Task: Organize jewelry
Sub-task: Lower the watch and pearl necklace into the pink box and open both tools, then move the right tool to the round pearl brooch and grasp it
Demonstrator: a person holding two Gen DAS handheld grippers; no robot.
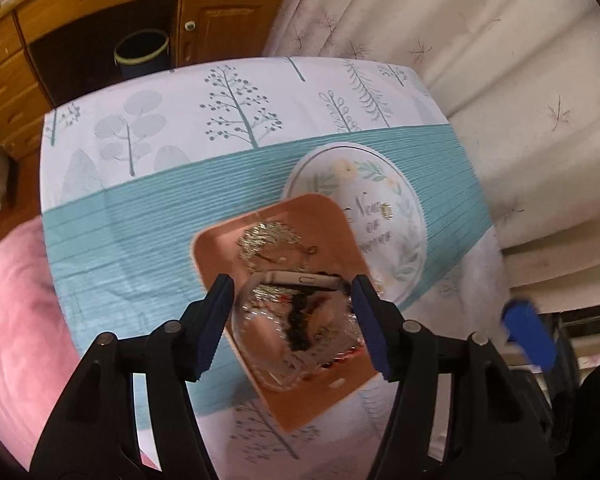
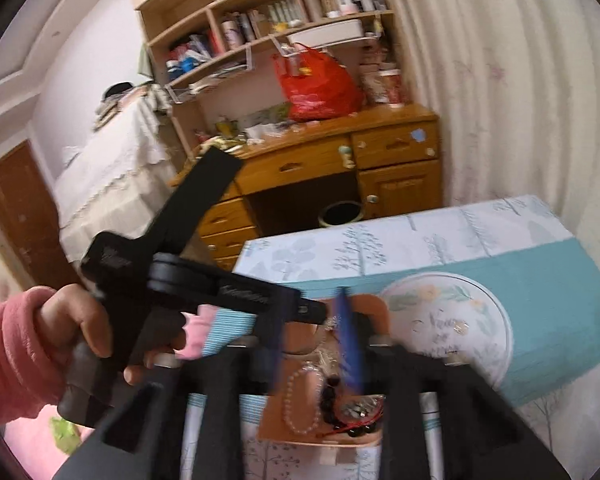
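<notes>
An orange tray lies on the patterned cloth and holds a gold chain pile, a white bangle, dark beads and a pearl bracelet. A round floral plate beside it carries a small ring. My left gripper is open just above the tray, its jaws either side of a clear round dish with beads. My right gripper hovers above the tray, blurred, with a gap between its blue pads. The left gripper also shows in the right wrist view.
The cloth-covered table stands before a wooden desk with a bin under it. Cream curtains hang at the right. A pink bedspread lies at the left. The floral plate sits right of the tray.
</notes>
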